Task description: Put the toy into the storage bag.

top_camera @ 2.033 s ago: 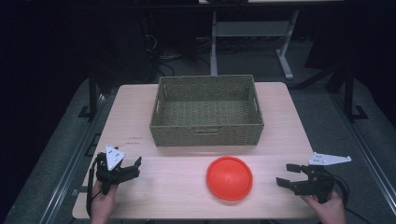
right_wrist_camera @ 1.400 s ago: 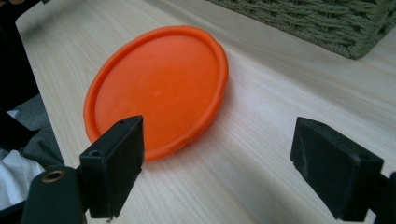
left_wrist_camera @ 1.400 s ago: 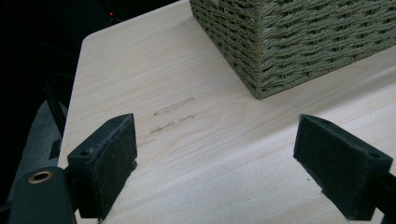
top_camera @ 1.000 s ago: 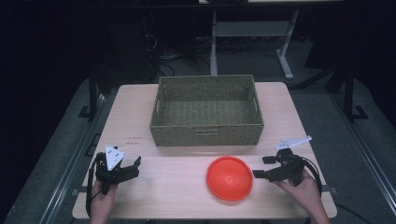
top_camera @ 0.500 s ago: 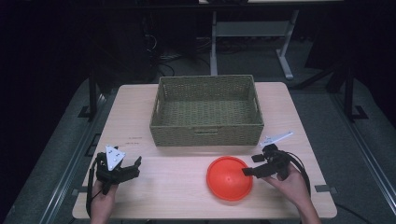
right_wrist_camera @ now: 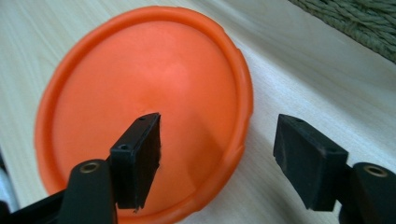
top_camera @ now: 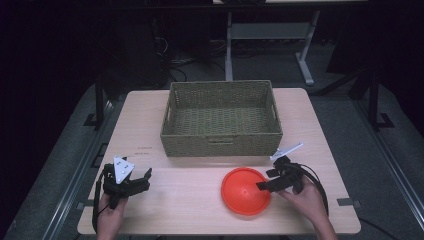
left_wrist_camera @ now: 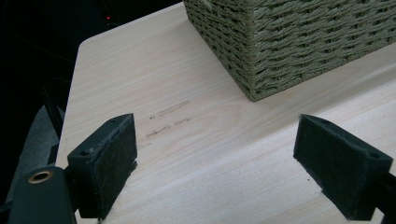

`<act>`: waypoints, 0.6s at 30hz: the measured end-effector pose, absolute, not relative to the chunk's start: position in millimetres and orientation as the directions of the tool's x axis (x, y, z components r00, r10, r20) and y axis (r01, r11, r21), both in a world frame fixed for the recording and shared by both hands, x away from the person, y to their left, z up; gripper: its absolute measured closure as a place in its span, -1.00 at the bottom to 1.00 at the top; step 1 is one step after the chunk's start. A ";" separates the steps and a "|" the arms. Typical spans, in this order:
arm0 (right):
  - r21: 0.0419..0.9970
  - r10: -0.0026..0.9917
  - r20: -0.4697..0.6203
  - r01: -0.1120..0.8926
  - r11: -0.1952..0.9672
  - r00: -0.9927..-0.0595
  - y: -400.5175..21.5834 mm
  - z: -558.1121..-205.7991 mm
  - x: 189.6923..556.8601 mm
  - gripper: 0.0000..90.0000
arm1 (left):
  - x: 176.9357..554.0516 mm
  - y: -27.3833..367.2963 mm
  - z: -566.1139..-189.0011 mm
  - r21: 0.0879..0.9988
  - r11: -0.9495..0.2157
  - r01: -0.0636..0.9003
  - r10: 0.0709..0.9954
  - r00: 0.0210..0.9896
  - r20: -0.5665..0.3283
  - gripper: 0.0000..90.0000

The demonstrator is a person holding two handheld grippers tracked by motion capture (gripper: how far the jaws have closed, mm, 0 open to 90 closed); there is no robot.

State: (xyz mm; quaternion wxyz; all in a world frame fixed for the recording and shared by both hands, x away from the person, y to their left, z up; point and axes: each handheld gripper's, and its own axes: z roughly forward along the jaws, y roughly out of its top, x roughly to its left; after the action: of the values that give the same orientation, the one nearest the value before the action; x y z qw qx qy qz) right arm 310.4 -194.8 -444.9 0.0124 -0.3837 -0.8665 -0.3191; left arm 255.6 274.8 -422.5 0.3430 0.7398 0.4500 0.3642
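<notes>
A woven basket [top_camera: 221, 117] sits at the centre of a pale wooden table [top_camera: 150, 120]. Below it, right of centre, lies an orange disc [top_camera: 246, 190]. The right gripper [top_camera: 266, 185] (jaws wide apart) straddles the disc's right rim. At lower left, the left gripper [top_camera: 145, 178] rests on bare tabletop, jaws apart.

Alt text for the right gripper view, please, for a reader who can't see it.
Two open black jaws straddle the near rim of an orange disc lying on a pale wooden table, one jaw over the disc and one over bare wood. A corner of a woven basket shows at top right.
</notes>
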 end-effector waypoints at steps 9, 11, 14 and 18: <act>0.514 0.665 0.291 0.699 0.498 -0.688 -196.1 -451.6 313.7 0.05 | 255.8 274.9 -421.8 0.831 -0.373 0.412 0.910 0.336 0.242 -0.71; 0.502 0.666 0.298 0.706 0.499 -0.683 -196.3 -453.6 314.6 0.09 | 255.3 274.9 -421.4 0.830 -0.378 0.410 0.908 0.338 0.246 -0.71; 0.501 0.665 0.302 0.707 0.499 -0.683 -196.1 -454.3 315.0 0.17 | 255.1 274.2 -421.7 0.833 -0.376 0.406 0.909 0.338 0.245 -0.71; 0.496 0.663 0.313 0.712 0.496 -0.680 -195.0 -454.9 314.9 0.25 | 255.5 273.8 -421.8 0.832 -0.375 0.408 0.908 0.341 0.242 -0.71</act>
State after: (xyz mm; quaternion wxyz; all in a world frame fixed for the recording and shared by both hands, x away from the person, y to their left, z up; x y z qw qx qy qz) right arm 314.9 -195.0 -454.9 0.0402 -0.3980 -0.8640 -0.3058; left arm 255.5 273.8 -421.8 0.3415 0.7442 0.4424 0.3659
